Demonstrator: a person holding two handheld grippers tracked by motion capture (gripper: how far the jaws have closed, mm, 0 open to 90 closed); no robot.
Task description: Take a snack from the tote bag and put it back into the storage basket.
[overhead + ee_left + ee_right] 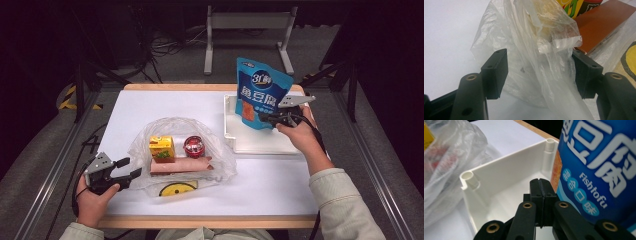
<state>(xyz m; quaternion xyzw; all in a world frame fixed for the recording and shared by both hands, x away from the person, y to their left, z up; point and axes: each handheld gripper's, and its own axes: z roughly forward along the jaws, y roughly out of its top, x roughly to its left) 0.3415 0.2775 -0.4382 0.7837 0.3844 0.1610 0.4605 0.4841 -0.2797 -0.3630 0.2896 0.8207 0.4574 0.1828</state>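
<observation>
The blue fish tofu pouch (261, 92) stands upright at the upper right of the high view, its base inside the white plastic tray (250, 142), with the right gripper (267, 119) at its lower right edge. From above that grip is hard to read; the right gripper view settles it, showing the two black jaws pressed flat together with nothing visible between the pads, and the pouch (599, 167) just beside them at the right of the frame, its "Fishtofu" lettering legible, over the tray's inner wall (506, 172). At lower left of the high view the left gripper (131, 168) rests at the edge of the clear plastic bag (145, 145), which holds a yellow juice carton (162, 149), a red can (193, 146) and a long brownish-pink packet (180, 165). The left gripper view shows its jaws apart, with a fold of crinkled bag film (541, 62) between them; its right pad touches the film, its left pad stands clear.
</observation>
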